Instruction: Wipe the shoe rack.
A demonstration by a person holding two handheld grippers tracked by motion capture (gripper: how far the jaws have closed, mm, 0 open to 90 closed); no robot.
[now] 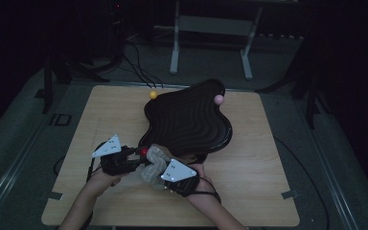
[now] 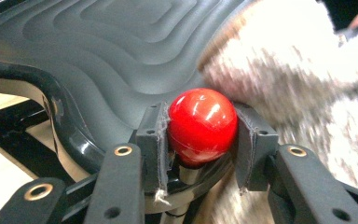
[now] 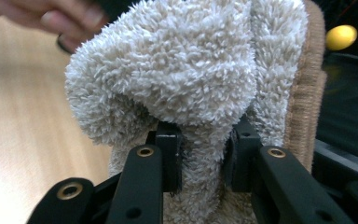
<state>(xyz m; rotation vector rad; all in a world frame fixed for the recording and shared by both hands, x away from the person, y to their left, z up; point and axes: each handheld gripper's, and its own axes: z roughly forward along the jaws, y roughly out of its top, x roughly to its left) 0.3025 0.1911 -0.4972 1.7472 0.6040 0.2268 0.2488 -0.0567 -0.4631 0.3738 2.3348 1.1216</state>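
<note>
Left tool (image 2: 200, 140) clamps the red ball (image 2: 202, 125) at the black tray's (image 1: 187, 120) rim — right tool (image 3: 204, 154) pinches the towel (image 3: 182, 79).

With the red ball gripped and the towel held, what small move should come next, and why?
Probably bring the right gripper forward so the fluffy cloth wipes the ridged black tray surface. The left gripper is clamped on the red ball at the tray's rim, steadying it, and the cloth already lies at that near edge.
</note>
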